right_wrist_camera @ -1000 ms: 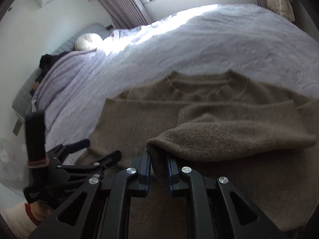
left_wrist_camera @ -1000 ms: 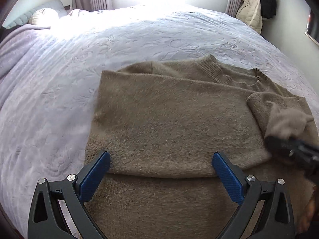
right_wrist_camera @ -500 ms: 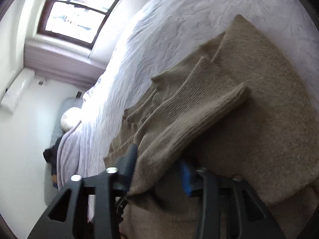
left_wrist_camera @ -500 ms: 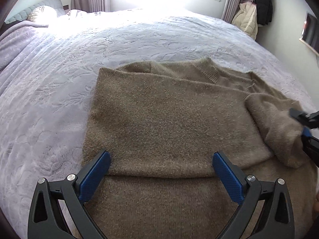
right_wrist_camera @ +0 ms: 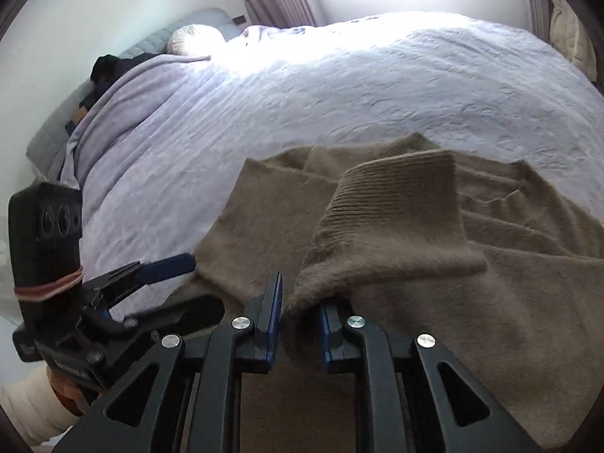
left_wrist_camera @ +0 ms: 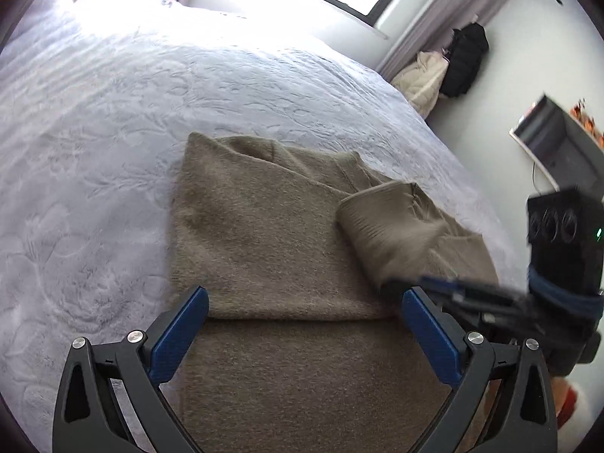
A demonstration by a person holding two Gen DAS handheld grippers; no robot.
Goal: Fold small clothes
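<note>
A tan knit sweater [left_wrist_camera: 264,234] lies flat on the bed, its left side folded over the body. My left gripper [left_wrist_camera: 302,328] is open and empty, hovering over the sweater's lower part. My right gripper [right_wrist_camera: 300,321] is partly closed around the right sleeve [right_wrist_camera: 396,226], whose ribbed cuff lies across the sweater's chest; fabric sits between the blue pads. The sleeve also shows in the left wrist view [left_wrist_camera: 389,234], with the right gripper [left_wrist_camera: 445,290] at its lower end. The left gripper shows in the right wrist view [right_wrist_camera: 166,287].
The sweater rests on a white quilted bedspread [left_wrist_camera: 151,113]. A lilac blanket [right_wrist_camera: 124,120] and a pillow [right_wrist_camera: 196,37] lie at the bed's head. Jackets [left_wrist_camera: 445,71] hang by the curtain at the window wall. A dark cabinet [left_wrist_camera: 562,139] stands to the right.
The right gripper has carried the sleeve inward over the sweater's chest, and its jaws have widened slightly. The left gripper has stayed open over the lower part and turned rightward.
</note>
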